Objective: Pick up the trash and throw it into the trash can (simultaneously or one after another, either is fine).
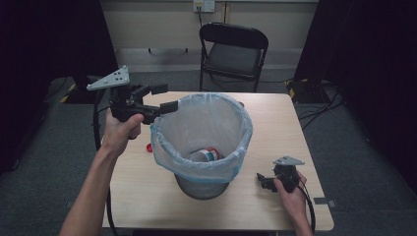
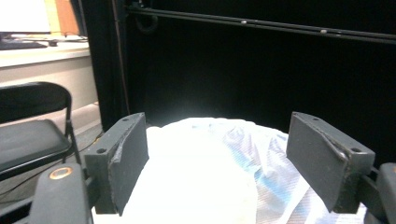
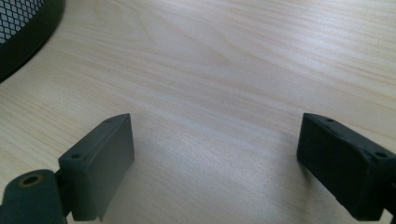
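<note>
A black wire-mesh waste bin [image 1: 202, 187] lined with a pale blue translucent plastic bag [image 1: 201, 129] stands on the light wooden worktop [image 1: 275, 125]. The left gripper [image 1: 163, 98] hangs at the bin's far-left rim, its 2 jaws wide open and empty above the bag. The right gripper [image 1: 261, 181] rests on the worktop right of the bin, jaws spread, holding nothing.

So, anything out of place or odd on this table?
One small thing: a red cap-like item lies loose on the table beside the bin, left of it in the high view, while a bottle already lies inside the bag liner. The bin stands upright and the liner sits folded over its rim; nothing spilled.
</note>
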A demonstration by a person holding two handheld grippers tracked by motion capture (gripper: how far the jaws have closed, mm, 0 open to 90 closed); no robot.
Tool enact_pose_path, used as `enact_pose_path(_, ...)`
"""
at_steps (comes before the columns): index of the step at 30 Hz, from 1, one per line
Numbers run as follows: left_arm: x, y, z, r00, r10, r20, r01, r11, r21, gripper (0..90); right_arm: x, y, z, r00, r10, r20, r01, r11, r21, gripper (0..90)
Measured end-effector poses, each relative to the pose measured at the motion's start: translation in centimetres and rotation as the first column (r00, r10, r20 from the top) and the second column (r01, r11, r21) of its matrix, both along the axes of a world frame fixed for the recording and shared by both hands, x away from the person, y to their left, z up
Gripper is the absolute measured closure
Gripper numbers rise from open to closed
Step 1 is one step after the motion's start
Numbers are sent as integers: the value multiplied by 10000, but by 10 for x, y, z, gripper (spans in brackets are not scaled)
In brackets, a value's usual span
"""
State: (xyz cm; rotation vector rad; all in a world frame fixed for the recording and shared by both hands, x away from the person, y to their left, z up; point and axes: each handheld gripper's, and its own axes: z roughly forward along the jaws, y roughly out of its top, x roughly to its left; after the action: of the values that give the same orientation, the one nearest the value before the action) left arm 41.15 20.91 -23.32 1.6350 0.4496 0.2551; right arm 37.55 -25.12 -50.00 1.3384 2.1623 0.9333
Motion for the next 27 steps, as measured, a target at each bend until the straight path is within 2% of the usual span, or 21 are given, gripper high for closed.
enact_pose_path(2,1,2,0,9999,120,-59,-120,9999,-14,205,0,0,0,10000,-2,-1,2,10000,-1,101)
enact_pose_path(5,3,9,-2,9981,571,-219,-570,9984,62,206,0,0,0,10000,-2,-1,2,10000,-1,101)
enact_pose_path(11,6,26,-7,9939,1035,-369,-1034,9946,45,216,0,0,0,10000,-17,-22,17,10000,9,101)
enact_pose_path(21,8,42,-16,9889,1357,-604,-1354,9907,86,234,0,0,0,10000,-16,-21,16,10000,8,101)
enact_pose_path(24,9,48,-20,9917,1145,-582,-1144,9934,48,232,0,0,0,10000,-3,1,3,10000,0,101)
enact_pose_path(25,9,51,-24,9883,1391,-624,-1390,9903,57,232,0,0,0,10000,-2,0,2,10000,0,101)
enact_pose_path(27,10,56,-28,9859,1512,-710,-1510,9885,85,231,0,0,0,10000,-4,-1,4,10000,-1,101)
